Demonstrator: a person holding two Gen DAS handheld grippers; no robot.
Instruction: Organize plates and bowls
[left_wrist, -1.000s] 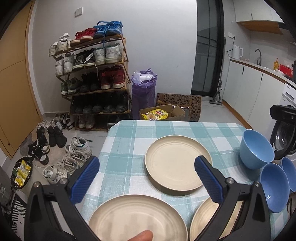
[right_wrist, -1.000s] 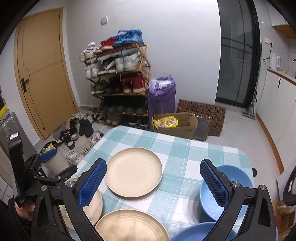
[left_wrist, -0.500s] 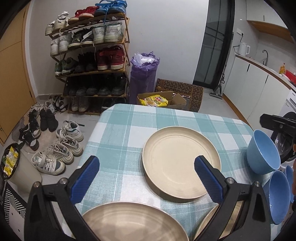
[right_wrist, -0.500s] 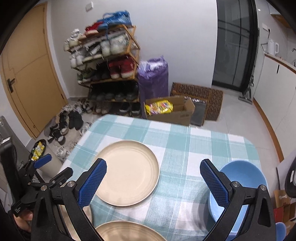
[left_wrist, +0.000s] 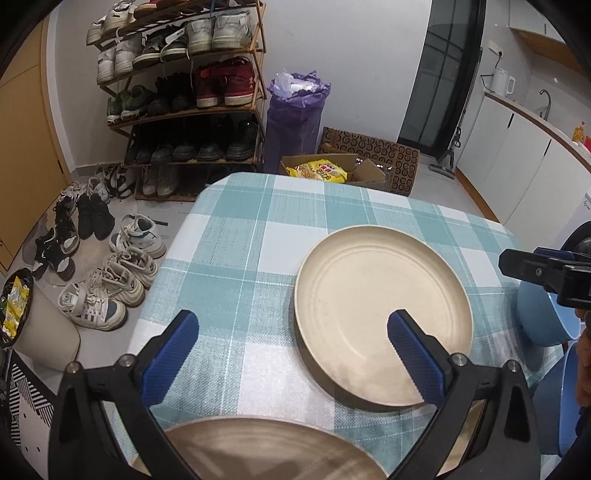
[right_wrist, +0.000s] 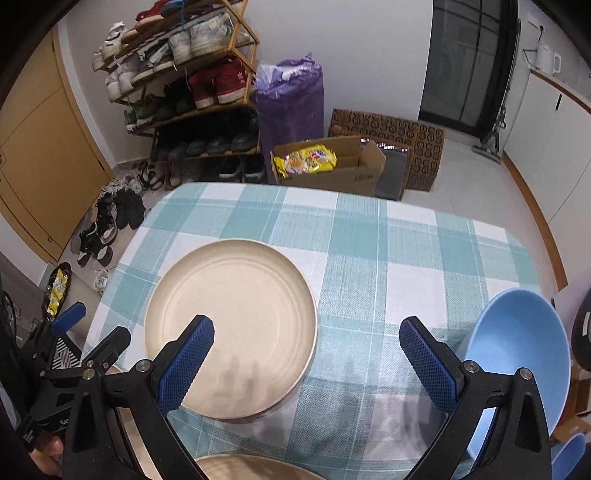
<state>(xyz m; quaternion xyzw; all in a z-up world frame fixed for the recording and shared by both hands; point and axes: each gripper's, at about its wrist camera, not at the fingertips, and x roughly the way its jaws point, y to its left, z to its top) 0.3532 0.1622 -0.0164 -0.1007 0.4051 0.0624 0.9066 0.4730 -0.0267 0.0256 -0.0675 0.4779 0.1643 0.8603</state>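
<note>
A cream plate (left_wrist: 382, 314) (right_wrist: 231, 326) lies on the teal checked tablecloth (left_wrist: 258, 243) (right_wrist: 369, 251). My left gripper (left_wrist: 291, 350) hovers open above the cloth, its right pad over the plate's near edge. Another cream plate (left_wrist: 258, 448) (right_wrist: 251, 469) lies beneath it at the front, and a sliver of a third plate (right_wrist: 129, 435) shows at the left. My right gripper (right_wrist: 306, 362) stands open between the plate and a light blue bowl (right_wrist: 517, 354) (left_wrist: 539, 321). A second blue bowl (right_wrist: 570, 456) (left_wrist: 570, 402) peeks in at the near right.
Beyond the table's far edge stand a loaded shoe rack (left_wrist: 184, 96), a purple bag (left_wrist: 293, 122) and a cardboard box (left_wrist: 332, 171) with snack packets. Loose shoes (left_wrist: 110, 273) lie on the floor to the left. White kitchen cabinets (left_wrist: 535, 170) run along the right.
Both grippers have moved forward and lower over the table, so the central plate looks larger and nearer. Both stay open and hold nothing.
</note>
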